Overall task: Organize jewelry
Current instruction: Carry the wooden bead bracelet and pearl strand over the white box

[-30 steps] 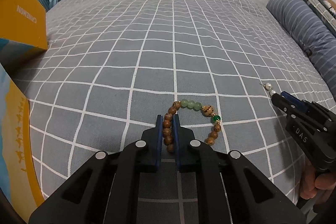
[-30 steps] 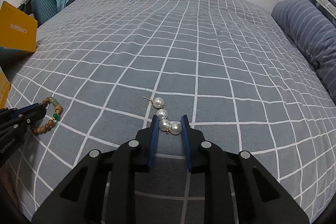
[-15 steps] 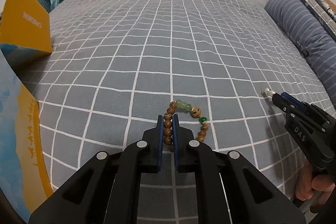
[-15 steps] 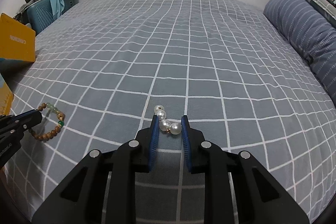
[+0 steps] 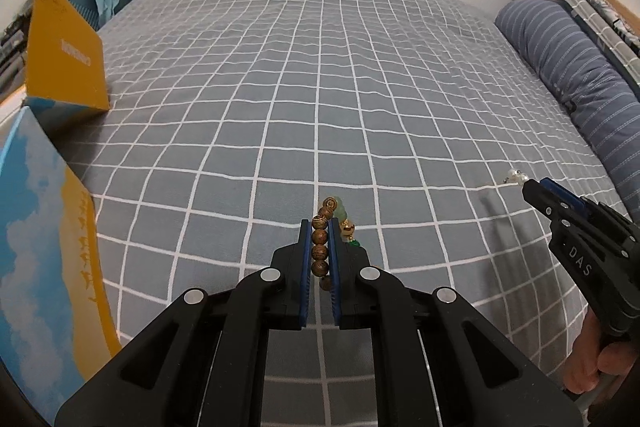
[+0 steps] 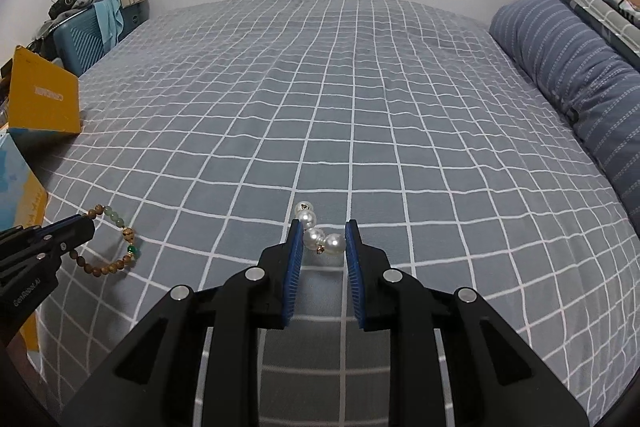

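Item one: wooden bead bracelet [image 5: 320, 247], pinched in my left claw [image 5: 320, 239], jaws closed on its brown beads; the jade-green and gold beads dangle in a loop above the checked bed [image 5: 320, 87].

Item two: pearl earring [image 6: 320, 239], gripped between the pads of my right claw [image 6: 320, 247], clear of the bed.

Handling: I judge both pieces best carried level and slowly, so the loop does not swing and the round pearls do not slip out.

Containers: yellow-and-blue cardboard box [image 5: 44, 247] at my left, lid flap [image 5: 64, 55] raised; I cannot see its contents.
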`<state>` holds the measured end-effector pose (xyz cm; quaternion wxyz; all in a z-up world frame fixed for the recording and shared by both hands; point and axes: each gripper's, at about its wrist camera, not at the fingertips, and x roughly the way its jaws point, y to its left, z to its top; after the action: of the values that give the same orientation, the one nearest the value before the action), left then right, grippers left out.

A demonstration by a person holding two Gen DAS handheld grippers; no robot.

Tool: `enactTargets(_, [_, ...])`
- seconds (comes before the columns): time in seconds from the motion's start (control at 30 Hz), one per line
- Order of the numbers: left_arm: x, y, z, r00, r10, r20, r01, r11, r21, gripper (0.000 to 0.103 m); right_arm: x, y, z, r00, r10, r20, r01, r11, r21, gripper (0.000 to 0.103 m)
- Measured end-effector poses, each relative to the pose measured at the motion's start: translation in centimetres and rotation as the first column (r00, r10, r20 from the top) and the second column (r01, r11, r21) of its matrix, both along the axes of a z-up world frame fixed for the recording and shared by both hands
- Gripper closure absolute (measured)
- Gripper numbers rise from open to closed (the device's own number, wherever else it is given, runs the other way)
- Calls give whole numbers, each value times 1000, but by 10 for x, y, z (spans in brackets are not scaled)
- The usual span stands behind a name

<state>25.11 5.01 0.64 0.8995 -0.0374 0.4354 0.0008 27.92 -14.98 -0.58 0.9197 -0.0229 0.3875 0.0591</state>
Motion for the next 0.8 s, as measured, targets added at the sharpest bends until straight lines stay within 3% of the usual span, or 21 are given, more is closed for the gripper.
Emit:
enactTargets(0.33, [-21, -1, 18, 1000, 6, 15, -6, 1000, 27, 96, -19, -1, 10, 998, -26, -53, 27, 999, 22, 82])
enactTargets(0.8, [-59, 2, 52, 999, 4, 48, -5, 999, 35, 96, -56, 6, 48, 1000, -20, -20, 20, 999, 28, 82])
